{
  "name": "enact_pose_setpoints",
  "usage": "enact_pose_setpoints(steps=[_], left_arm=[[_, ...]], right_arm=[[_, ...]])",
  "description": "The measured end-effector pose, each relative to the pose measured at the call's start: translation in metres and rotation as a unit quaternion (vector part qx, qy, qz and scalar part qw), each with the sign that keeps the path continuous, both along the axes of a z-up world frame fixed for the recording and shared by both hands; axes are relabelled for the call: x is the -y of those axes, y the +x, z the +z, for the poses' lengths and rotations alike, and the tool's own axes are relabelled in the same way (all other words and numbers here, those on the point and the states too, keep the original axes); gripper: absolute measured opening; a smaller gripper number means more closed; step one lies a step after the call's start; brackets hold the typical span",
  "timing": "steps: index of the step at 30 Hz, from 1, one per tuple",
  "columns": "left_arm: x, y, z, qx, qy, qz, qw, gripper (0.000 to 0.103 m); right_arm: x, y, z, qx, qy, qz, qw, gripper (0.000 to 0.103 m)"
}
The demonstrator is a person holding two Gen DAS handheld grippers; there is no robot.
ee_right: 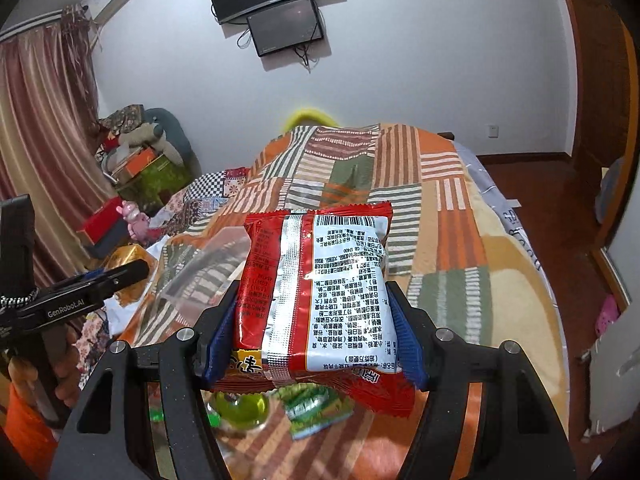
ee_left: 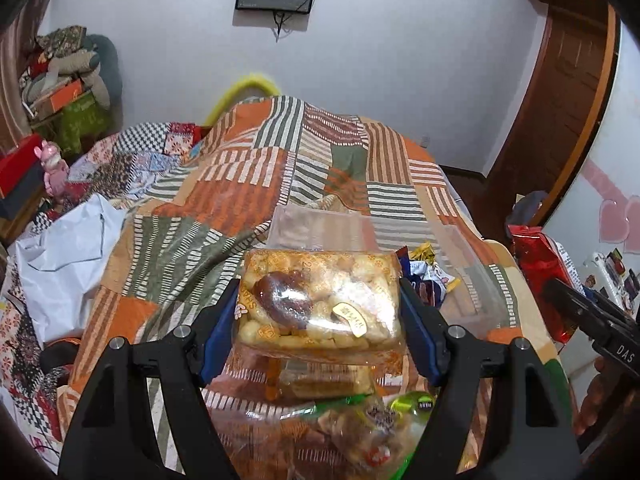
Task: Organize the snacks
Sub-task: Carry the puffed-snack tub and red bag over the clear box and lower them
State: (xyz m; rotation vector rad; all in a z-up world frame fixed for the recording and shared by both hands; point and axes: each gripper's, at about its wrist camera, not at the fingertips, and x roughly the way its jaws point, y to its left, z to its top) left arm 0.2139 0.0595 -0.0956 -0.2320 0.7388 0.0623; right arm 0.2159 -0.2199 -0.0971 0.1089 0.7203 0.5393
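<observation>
My left gripper [ee_left: 320,316] is shut on a clear pack of golden puffed snacks [ee_left: 320,300] with a brown piece and a gold label, held above the patchwork bedspread [ee_left: 248,184]. My right gripper [ee_right: 312,316] is shut on a red instant noodle packet [ee_right: 316,292], its printed back up, held above the bed. A clear plastic container [ee_left: 320,226] lies on the bed just beyond the left pack; it also shows left of the noodle packet in the right wrist view [ee_right: 208,268]. Green-wrapped snacks [ee_right: 316,408] and a green jelly cup [ee_right: 240,410] lie below the grippers.
Blue and yellow snack wrappers [ee_left: 428,272] lie right of the left pack. A white bag [ee_left: 64,264] lies on the bed's left side. Boxes and a pink toy [ee_left: 54,168] stand at the far left. A wooden door [ee_left: 560,100] is on the right.
</observation>
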Motion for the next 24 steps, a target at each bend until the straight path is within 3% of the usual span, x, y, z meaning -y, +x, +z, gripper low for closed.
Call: enact_pose_setpoints(steps=[14, 24], left_arm=[[0.002, 0.057, -0.040, -0.048, -0.006, -0.032, 0.9983, 0.073], [0.003, 0.075, -0.063, -0.068, -0.003, -0.051, 0.9964, 0.073]], right_arm=[[-0.031, 0.042, -0.025, -0.035, -0.021, 0.018, 0.999, 0.064], [-0.047, 0.055, -0.048, -0.063, -0.038, 0.033, 0.997, 0.064]])
